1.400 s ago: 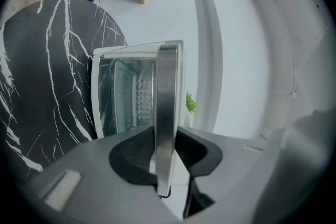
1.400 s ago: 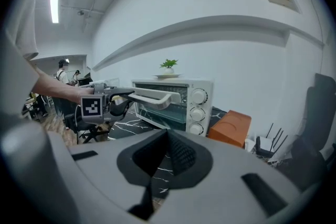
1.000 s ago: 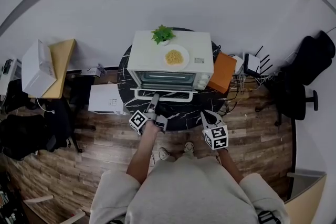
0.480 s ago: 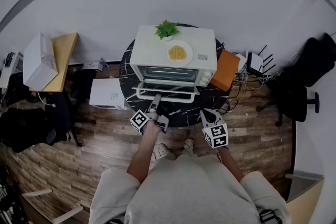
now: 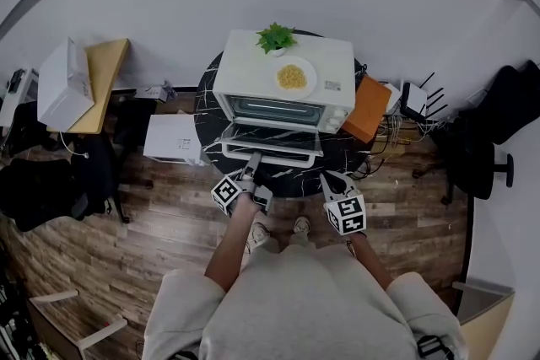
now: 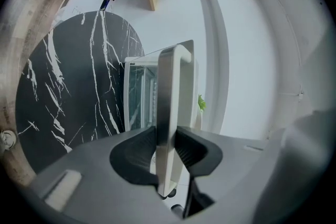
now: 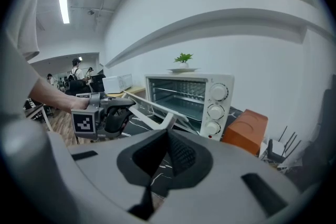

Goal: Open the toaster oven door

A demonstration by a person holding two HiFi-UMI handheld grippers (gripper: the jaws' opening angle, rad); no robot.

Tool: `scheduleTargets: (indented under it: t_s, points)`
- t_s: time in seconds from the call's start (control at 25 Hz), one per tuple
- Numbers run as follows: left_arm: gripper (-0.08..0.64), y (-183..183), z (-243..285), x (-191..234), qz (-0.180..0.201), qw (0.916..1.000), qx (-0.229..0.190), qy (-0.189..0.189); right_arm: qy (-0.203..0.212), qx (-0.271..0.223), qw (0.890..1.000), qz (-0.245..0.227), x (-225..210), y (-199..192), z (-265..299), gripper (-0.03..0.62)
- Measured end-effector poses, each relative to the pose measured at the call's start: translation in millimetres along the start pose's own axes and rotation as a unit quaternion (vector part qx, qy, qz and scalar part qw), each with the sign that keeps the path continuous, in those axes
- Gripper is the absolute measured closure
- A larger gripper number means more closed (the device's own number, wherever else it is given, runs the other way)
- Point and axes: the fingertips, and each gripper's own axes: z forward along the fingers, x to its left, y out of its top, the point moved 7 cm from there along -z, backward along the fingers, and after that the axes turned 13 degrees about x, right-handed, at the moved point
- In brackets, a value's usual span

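Observation:
The white toaster oven [image 5: 283,84] stands on a round black marble table [image 5: 291,181]. Its glass door [image 5: 270,139] is tilted down and forward, partly open, and the racks inside [image 7: 181,94] show. My left gripper [image 5: 252,158] is shut on the door's pale handle bar [image 6: 167,113], which runs upright between the pads in the left gripper view. My right gripper [image 5: 325,180] hovers over the table's front edge to the right of the door, shut and holding nothing. The right gripper view shows the left gripper [image 7: 113,113] at the door's edge.
A plate of food [image 5: 294,77] and a small green plant [image 5: 275,37] sit on the oven. An orange box [image 5: 364,110] stands right of it, with a router [image 5: 413,101] and cables beyond. A white box [image 5: 173,139] lies on the floor at the left.
The door has swung farther down and outward with my left gripper on its handle. The oven sits higher in the head view. The right gripper has hardly moved.

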Motion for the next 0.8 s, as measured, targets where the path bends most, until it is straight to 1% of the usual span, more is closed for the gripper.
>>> scheduleTargets:
  t_s: [0.16, 0.32, 0.6, 0.8]
  points:
    - [0.451, -4, -8, 10, -0.002, 0.9998, 0.001, 0.018, 0.007, 0.004, 1.0, -0.005, 3, 0, 4, 0.578]
    - [0.453, -7, -13, 15, -0.012, 0.9998, -0.002, 0.017, 0.012, 0.008, 1.0, -0.006, 7, -2, 5, 0.579]
    - [0.457, -11, -23, 26, -0.008, 0.9992, -0.004, 0.039, 0.017, 0.016, 1.0, -0.004, 7, -8, 7, 0.578]
    - [0.46, -14, -27, 33, -0.013, 0.9987, -0.007, 0.048, 0.025, 0.025, 0.999, -0.003, 9, -16, 10, 0.578]
